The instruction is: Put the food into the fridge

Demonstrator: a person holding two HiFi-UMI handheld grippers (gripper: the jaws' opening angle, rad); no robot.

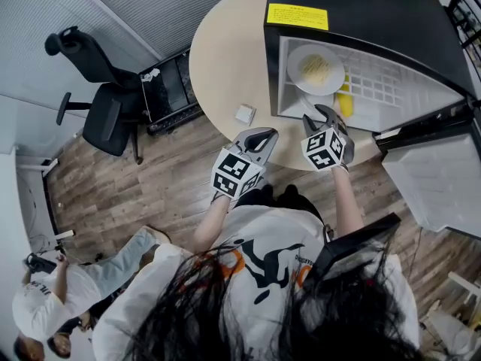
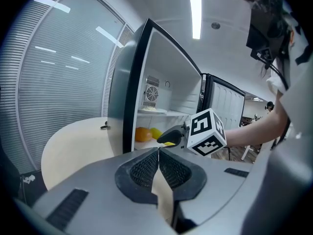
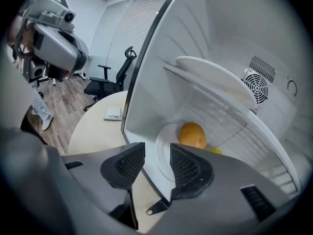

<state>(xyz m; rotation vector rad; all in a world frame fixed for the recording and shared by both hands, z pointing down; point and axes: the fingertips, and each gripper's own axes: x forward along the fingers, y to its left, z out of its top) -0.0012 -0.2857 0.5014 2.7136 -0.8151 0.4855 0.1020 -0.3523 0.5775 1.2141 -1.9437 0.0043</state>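
A small black fridge (image 1: 361,6) stands open on a round beige table (image 1: 225,59). On its upper wire shelf lies a white plate of pale yellow food (image 1: 316,69). On the fridge floor a second white plate (image 3: 164,151) carries an orange (image 3: 192,134), with a yellow fruit (image 2: 155,132) beside it. My right gripper (image 3: 151,155) is at the fridge mouth, jaws open; the lower plate's rim shows in the gap, untouched. My left gripper (image 2: 159,153) hangs shut and empty in front of the table edge, left of the right gripper (image 1: 322,115).
The fridge door (image 1: 436,179) swings out to the right. A small white object (image 1: 245,113) lies on the table near its edge. A black office chair (image 1: 101,96) and a low black stand (image 1: 169,89) are to the left, and a person (image 1: 52,299) crouches at lower left.
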